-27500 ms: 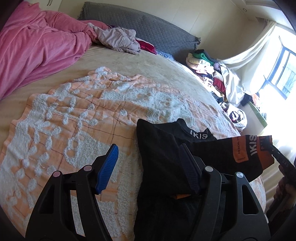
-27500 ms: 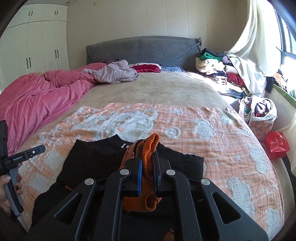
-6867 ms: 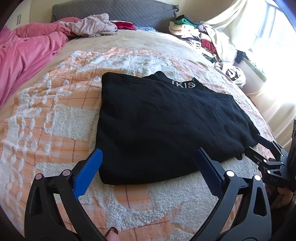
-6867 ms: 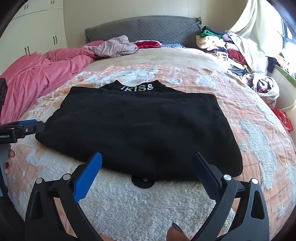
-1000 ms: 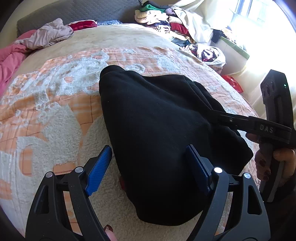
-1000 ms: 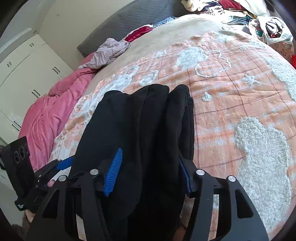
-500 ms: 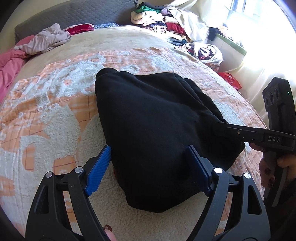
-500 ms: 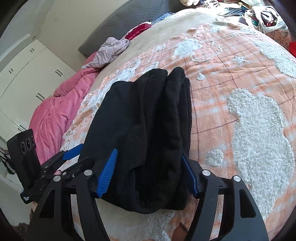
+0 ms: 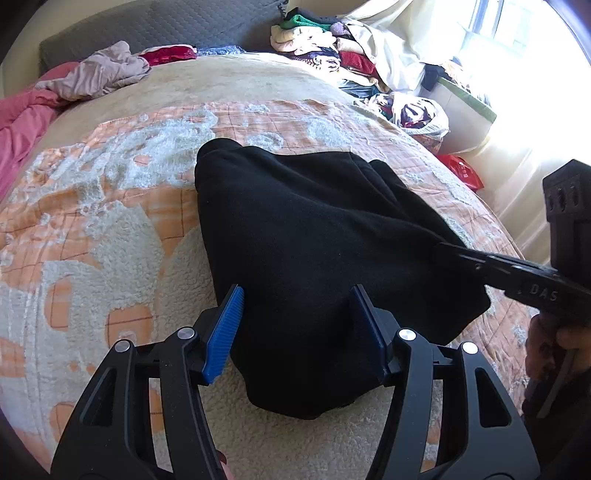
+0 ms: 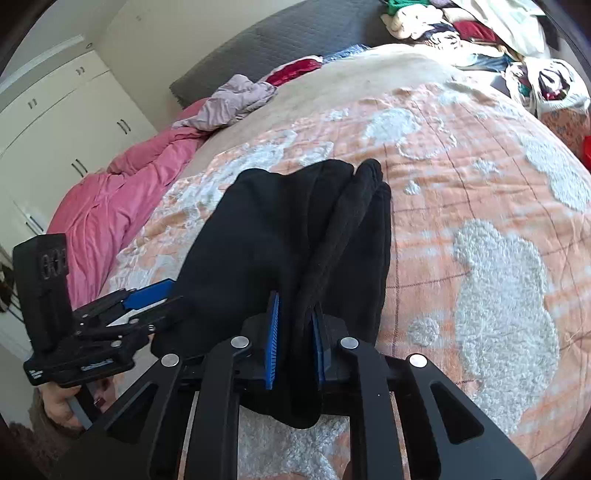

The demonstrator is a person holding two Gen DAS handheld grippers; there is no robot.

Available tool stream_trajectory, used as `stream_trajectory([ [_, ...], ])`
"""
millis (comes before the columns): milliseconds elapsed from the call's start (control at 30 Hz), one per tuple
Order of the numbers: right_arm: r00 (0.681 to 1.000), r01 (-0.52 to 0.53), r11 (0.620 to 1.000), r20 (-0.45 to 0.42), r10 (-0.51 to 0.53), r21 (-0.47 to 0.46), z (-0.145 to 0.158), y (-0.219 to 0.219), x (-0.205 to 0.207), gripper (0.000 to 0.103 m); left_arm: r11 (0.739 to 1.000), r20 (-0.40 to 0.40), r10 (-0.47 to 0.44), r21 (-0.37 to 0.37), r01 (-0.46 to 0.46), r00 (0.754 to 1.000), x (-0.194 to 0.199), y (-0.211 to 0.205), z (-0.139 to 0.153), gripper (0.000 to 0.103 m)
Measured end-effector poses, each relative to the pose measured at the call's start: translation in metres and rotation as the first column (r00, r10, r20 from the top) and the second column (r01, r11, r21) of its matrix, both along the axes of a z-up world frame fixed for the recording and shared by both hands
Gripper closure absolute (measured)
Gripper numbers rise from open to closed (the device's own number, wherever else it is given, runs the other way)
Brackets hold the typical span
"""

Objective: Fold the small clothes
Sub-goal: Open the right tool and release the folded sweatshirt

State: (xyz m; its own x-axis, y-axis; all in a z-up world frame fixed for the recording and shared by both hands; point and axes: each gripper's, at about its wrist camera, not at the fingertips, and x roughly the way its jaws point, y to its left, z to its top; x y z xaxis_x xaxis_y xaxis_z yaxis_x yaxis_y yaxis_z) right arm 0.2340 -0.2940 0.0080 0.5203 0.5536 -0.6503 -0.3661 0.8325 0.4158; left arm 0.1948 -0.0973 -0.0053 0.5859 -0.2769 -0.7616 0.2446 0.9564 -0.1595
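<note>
A folded black garment (image 9: 314,221) lies on the orange and white fleece blanket (image 9: 110,221). My left gripper (image 9: 297,291) straddles its near corner. Its jaws are closing, the cloth sits between the blue pads (image 9: 225,328), and I see no firm pinch. In the right wrist view the garment (image 10: 258,229) bunches into thick folds. My right gripper (image 10: 295,301) is closing tight on one fold at the near edge. The right gripper (image 9: 439,245) meets the garment's right side in the left wrist view. The left gripper (image 10: 173,291) is at the garment's left edge.
A pink duvet (image 10: 110,192) covers the bed's left side, with a mauve garment (image 9: 96,74) near the grey headboard (image 9: 166,26). A pile of clothes (image 9: 325,48) and a full bag (image 9: 421,114) sit at the right. White wardrobes (image 10: 55,122) stand to the left.
The right jaws went from wide around the garment's edge to pinched on one fold, lifting it slightly. The left jaws narrowed around the near corner. The garment has bunched up.
</note>
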Motion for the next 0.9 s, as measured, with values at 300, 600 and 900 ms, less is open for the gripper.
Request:
stream_trajectory([
  [300,0.997,0.051,0.992,-0.054,-0.058,-0.117,-0.021,-0.001,0.008,0.080,0.997,-0.011,-0.029,0.066,0.029,1.000,-0.005,-0.015,-0.010,0.044],
  [600,0.991,0.103,0.985,-0.067,-0.113,-0.138,-0.032,-0.005,0.006,0.060,0.994,-0.002,-0.031,0.109,0.031,1.000,-0.007,-0.020,-0.021,0.041],
  [900,0.992,0.122,0.986,-0.005,-0.123,-0.110,-0.018,-0.007,-0.011,0.048,0.997,-0.013,-0.023,0.079,0.024,1.000,-0.010,-0.019,-0.014,0.041],
])
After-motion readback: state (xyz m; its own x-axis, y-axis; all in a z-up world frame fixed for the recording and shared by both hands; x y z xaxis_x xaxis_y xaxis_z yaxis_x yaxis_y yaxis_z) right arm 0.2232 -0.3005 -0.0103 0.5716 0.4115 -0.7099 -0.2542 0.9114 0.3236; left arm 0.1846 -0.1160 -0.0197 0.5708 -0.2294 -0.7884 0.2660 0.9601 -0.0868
